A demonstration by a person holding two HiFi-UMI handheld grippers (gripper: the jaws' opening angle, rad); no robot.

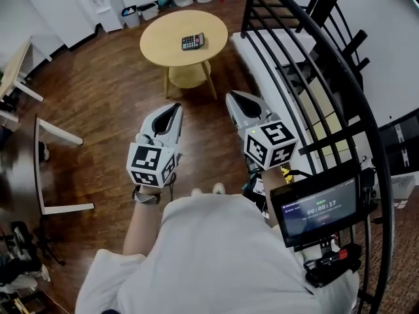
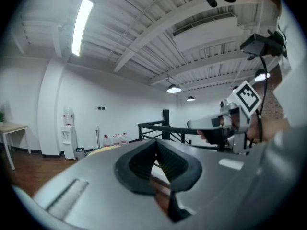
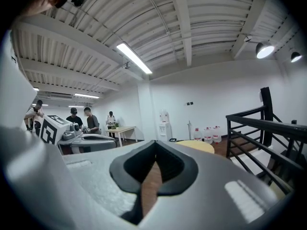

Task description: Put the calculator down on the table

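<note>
The calculator (image 1: 192,42) already lies on the worktop (image 1: 160,48). The left hand-held gripper (image 1: 173,110) and right hand-held gripper (image 1: 235,99), well short of it, are closed and empty. Best keep them clear.

**Matt plastic, varnished wood, black metal**

In the head view, the floor (image 1: 105,103) is dark wood plank with a soft gloss. At twelve o'clock, the round table (image 1: 163,44) has a pale, smooth, matt wooden top, and the calculator (image 1: 192,42) on it looks like dark plastic. At two o'clock, the railing (image 1: 329,2) is black painted metal. The left gripper (image 1: 171,115) and right gripper (image 1: 234,98) have pale grey matt plastic shells. Their pads (image 2: 170,159) are black, ribbed and rubbery. At six o'clock, the shirt (image 1: 216,260) is plain white cloth. At four o'clock, the screen (image 1: 321,208) is glossy. In the right gripper view, the ceiling (image 3: 158,23) is ribbed white sheet.
</note>
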